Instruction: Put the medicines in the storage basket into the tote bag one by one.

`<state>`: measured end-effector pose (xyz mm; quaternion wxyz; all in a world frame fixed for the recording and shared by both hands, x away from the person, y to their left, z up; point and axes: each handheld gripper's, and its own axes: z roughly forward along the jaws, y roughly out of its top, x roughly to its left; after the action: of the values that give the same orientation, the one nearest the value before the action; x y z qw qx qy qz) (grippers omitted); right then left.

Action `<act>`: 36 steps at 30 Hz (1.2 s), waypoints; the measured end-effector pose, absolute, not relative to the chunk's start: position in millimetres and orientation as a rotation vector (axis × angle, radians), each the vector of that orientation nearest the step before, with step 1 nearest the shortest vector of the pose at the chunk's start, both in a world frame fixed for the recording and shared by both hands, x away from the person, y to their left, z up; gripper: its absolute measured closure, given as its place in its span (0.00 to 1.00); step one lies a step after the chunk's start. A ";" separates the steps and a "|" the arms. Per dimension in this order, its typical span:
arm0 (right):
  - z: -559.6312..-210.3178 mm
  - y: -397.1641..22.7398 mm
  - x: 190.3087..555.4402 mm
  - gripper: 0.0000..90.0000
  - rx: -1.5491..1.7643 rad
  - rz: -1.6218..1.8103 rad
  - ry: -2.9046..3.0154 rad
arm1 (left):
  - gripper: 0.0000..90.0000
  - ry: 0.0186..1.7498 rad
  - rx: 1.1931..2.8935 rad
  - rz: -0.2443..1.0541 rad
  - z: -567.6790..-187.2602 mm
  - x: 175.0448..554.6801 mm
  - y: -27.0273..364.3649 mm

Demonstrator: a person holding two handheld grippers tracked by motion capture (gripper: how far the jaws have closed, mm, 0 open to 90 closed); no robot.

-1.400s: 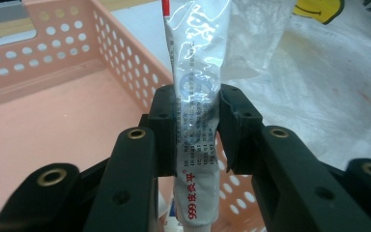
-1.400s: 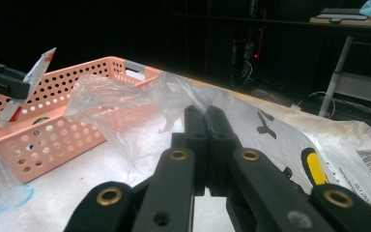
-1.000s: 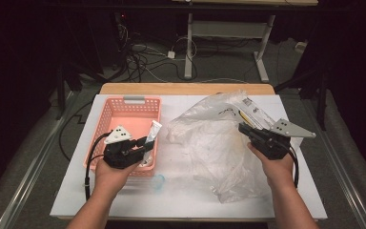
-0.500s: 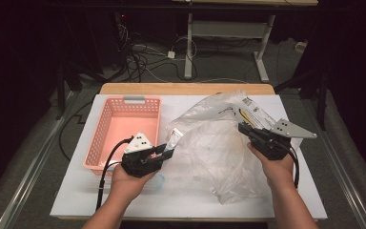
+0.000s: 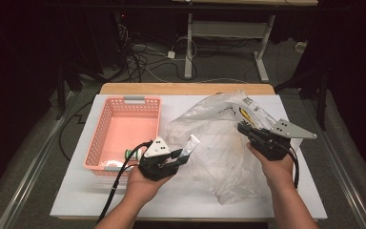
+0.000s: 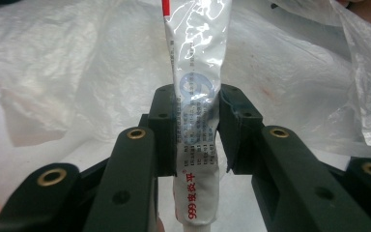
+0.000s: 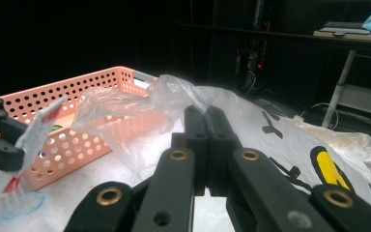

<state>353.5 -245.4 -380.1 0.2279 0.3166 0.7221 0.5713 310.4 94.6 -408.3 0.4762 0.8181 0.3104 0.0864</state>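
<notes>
Compared with a second back, the left gripper (image 5: 178,156) has slid off the pink basket (image 5: 106,134) and over toward the plastic bag (image 5: 219,143), and it's brought the tube (image 5: 188,146) along with it. Half a second ago it was about halfway there, so it's a steady sideways drift. The tube used to stick up over the basket's front corner, now it pokes out over the bag's left edge, just right of the basket. In the left gripper view the pads are clamped on the tube (image 6: 195,121) around its middle, silver crimped end with the red stripe pointing away, printed end coming back toward the camera, and crinkly bag (image 6: 77,72) behind it. The right gripper (image 5: 248,131) hasn't budged: same spot on the right side of the bag, jaws squeezed fully together and pinching a fold of the plastic (image 7: 193,99), as its own view shows. That view also catches the basket (image 7: 77,106) and the tube (image 7: 36,128) off to the left. A small green-and-white thing (image 5: 134,153) sits in the basket's front right corner, can't tell what it is. Surface is a white board (image 5: 181,200) on a wooden table (image 5: 186,88). The room's dark, grey floor, a mess of cables (image 5: 143,62) behind the table, and a white desk frame (image 5: 228,33) farther back.
</notes>
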 end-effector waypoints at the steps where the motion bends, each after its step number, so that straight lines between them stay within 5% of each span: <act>1: -380.1 -245.4 353.5 1.00 0.872 1.573 1.989 | 0.76 0.755 2.001 0.206 -409.4 310.8 92.3; 36: -380.3 -245.0 355.3 1.00 0.861 1.579 1.989 | 0.76 0.800 2.063 0.169 -440.4 355.5 30.3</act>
<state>355.3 -245.0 -380.3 0.2282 0.3127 0.7221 0.5734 355.5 30.3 -440.4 0.4449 0.8326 0.3227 0.0684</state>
